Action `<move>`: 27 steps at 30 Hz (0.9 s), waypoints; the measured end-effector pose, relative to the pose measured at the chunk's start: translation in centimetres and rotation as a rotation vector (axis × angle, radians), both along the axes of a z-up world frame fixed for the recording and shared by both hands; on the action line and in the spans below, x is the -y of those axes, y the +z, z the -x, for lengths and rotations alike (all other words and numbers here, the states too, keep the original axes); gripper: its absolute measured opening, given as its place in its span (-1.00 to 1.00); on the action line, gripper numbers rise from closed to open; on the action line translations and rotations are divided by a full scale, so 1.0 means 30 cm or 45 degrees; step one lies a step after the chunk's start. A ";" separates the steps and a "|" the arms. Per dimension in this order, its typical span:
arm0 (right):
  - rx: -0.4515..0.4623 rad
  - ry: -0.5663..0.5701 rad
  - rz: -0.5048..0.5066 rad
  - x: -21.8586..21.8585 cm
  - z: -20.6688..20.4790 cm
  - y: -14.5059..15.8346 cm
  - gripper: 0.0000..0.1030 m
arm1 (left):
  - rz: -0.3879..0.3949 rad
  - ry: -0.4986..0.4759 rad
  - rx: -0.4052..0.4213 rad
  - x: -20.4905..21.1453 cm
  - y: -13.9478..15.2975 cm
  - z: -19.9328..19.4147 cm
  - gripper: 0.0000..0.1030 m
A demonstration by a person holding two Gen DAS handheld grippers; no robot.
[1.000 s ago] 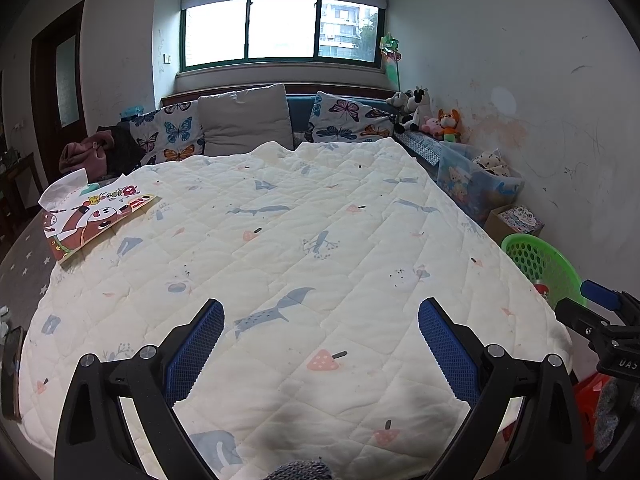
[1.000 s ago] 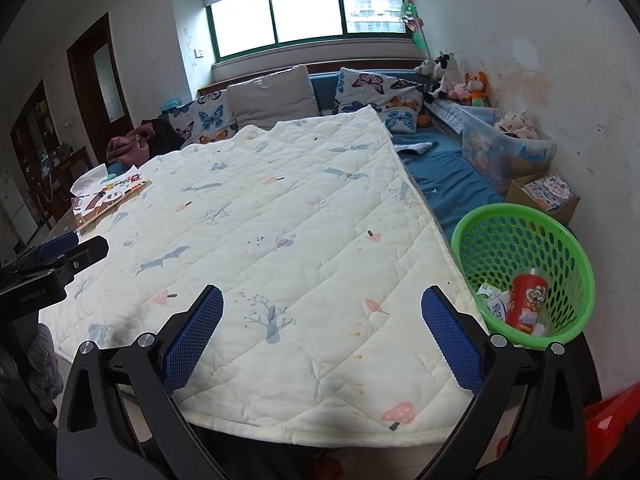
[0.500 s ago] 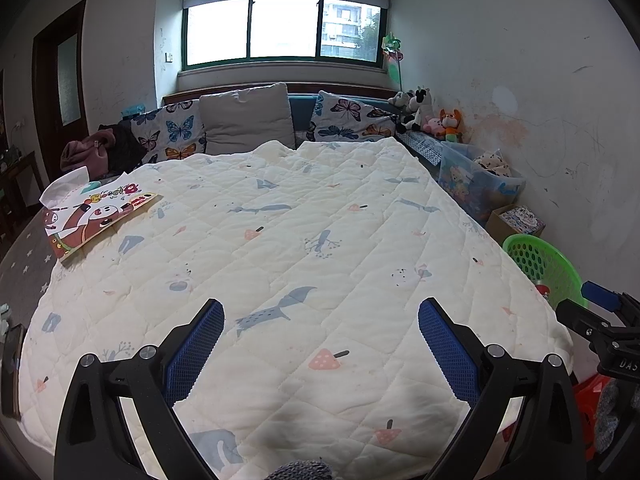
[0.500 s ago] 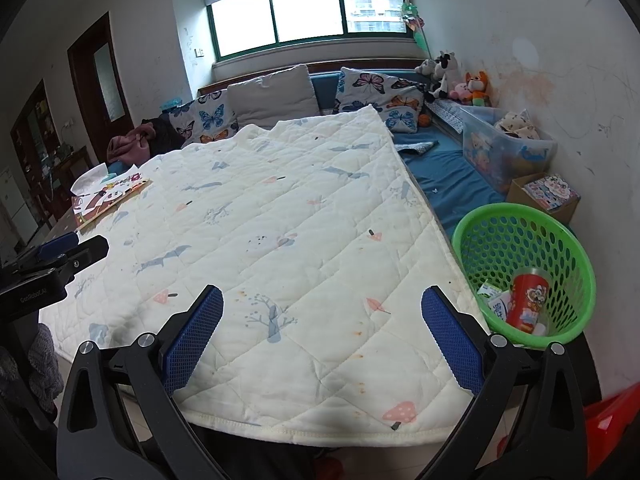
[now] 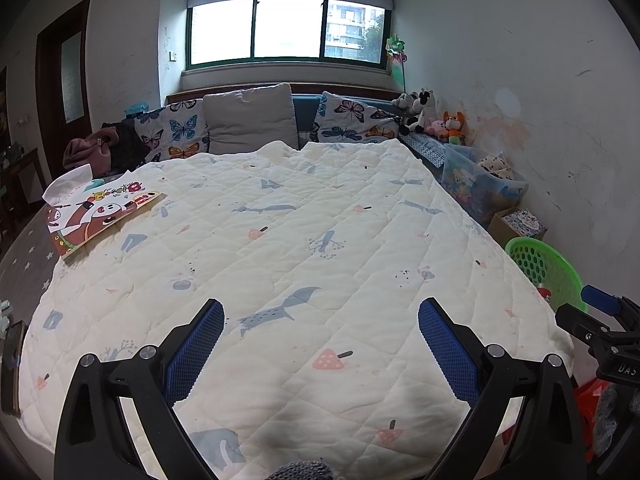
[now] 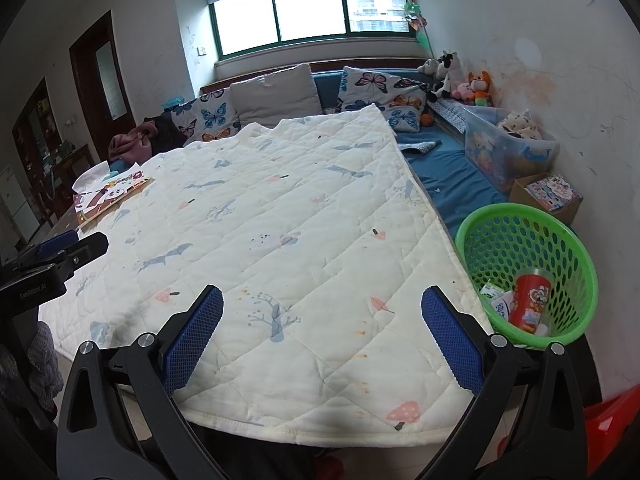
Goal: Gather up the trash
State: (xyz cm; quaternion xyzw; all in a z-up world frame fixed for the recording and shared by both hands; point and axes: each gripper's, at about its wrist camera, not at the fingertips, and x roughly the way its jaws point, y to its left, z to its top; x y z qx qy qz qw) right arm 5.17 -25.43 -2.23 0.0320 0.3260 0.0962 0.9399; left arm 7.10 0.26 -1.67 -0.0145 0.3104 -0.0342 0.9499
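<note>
We hold our left gripper (image 5: 320,322) and right gripper (image 6: 322,312) low in their frames over the quilt (image 6: 280,220), both spread wide and empty. The green basket (image 6: 560,236) sits at the right edge of the right view, beside the quilt, with a red cup (image 6: 530,306) and wrappers (image 6: 498,300) inside.

red cup (image 6: 530,300) and wrappers (image 6: 499,302) lie in green basket (image 6: 516,220).
</note>
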 end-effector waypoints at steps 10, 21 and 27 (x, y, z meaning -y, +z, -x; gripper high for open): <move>-0.005 0.003 0.000 -0.004 -0.001 -0.002 0.91 | 0.000 0.001 0.001 -0.003 0.000 0.000 0.84; -0.006 0.010 -0.004 -0.006 -0.004 -0.007 0.91 | 0.015 0.021 0.001 -0.018 0.002 0.004 0.83; -0.011 0.015 -0.005 -0.009 -0.004 -0.012 0.91 | 0.015 0.024 -0.005 -0.017 0.003 0.003 0.83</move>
